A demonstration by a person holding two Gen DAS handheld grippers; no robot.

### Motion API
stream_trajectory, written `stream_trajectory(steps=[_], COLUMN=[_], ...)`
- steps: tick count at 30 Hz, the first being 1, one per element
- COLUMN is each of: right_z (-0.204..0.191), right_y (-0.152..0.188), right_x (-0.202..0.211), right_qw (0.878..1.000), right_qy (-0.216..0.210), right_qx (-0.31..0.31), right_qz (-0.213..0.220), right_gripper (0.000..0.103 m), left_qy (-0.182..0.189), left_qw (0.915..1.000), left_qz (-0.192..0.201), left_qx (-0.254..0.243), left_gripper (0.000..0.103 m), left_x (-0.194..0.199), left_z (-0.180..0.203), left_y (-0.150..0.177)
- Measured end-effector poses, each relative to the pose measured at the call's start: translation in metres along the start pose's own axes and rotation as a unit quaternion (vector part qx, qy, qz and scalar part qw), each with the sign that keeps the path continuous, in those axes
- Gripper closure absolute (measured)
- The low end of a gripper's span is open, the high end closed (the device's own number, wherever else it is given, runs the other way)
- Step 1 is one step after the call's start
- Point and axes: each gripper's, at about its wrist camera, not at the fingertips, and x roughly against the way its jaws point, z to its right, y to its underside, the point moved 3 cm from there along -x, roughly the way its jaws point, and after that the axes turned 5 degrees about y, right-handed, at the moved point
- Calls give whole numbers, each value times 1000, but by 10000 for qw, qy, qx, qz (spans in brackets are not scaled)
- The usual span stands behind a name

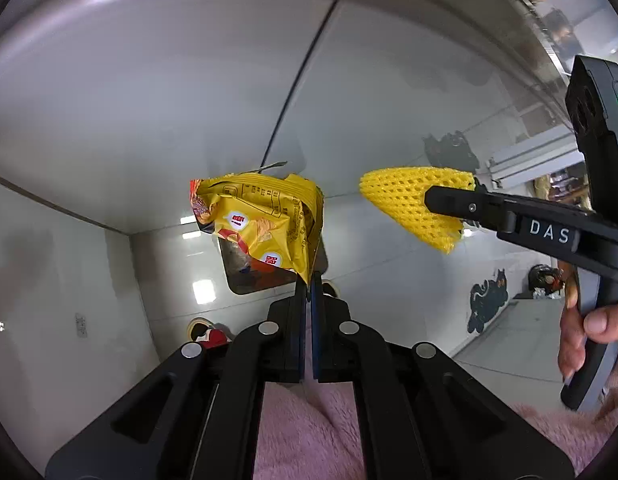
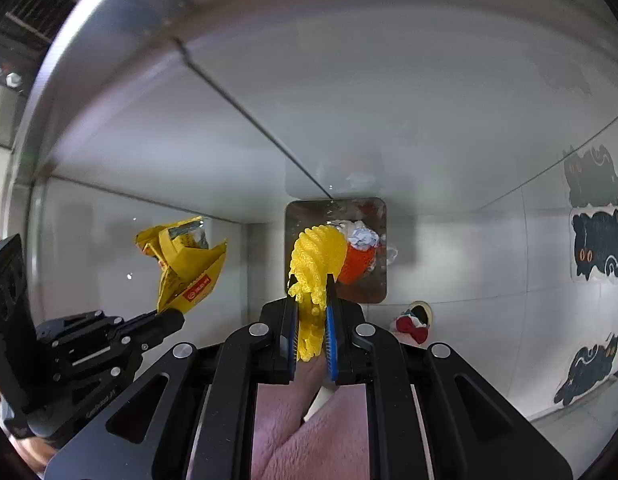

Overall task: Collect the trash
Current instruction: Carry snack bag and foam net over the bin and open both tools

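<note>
Fingers of the left gripper (image 1: 307, 280) pinch a corner of the yellow snack wrapper (image 1: 257, 220); those of the right gripper (image 2: 311, 292) clamp the yellow foam net (image 2: 315, 264). Ahead of both lies glossy grey tiled floor (image 1: 149, 100) with an open bin (image 2: 336, 250) holding rubbish. Both grippers point downward, side by side.

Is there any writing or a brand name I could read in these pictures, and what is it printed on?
"DAS": white letters on the side of the right gripper, seen in the left wrist view.
Snack wrapper held by the left gripper: red characters in white circles and fine print, too small and crumpled to read.
Red label on the wrapper in the right wrist view: blurred.
Foam net: no text.
</note>
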Motion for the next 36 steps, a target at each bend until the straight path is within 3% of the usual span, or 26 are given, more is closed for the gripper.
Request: stream_trajectory(steps=[12,22,25,26,27,29,30,32,33,36], right_z=[10,14,13,12,12,13,13,14,14,17], right_y=[-7,-20,-23,-25,-24,-26,-26,-27,-28,-31], right_x=[-80,-102,-101,-99,-102,-99,-98,-95,-92,-78], right_qw=[9986,9965,9964,9964,9965,9966,9967,9969,9970,9973], right_qy=[-34,-139,-132,-112,-105,-69,-56,-30,-10,84], right_qx=[-474,-739,-754,-755,-751,-764,-756,-743,-738,-713], right_qz=[-236,-374,-368,-361,-354,-312,-294,-268,-251,-134], right_gripper=[90,87,86,82,70,55,55,50,39,19], left_qy=[-177,-98,-107,-113,-129,-161,-177,-207,-213,-272], left_qw=[9985,9978,9978,9978,9977,9977,9976,9972,9970,9966], left_qz=[-306,-452,-414,-404,-390,-369,-360,-332,-306,-200], left_qx=[422,468,510,519,533,548,564,640,683,748], left_gripper=[102,100,92,89,87,83,81,71,69,48], left_x=[-78,-100,-98,-97,-94,-93,-90,-86,-83,-71], left_z=[-32,-41,-41,-43,-44,-47,-49,-50,-50,-53], left_y=[-20,-28,-31,-32,-33,-33,-33,-34,-34,-38])
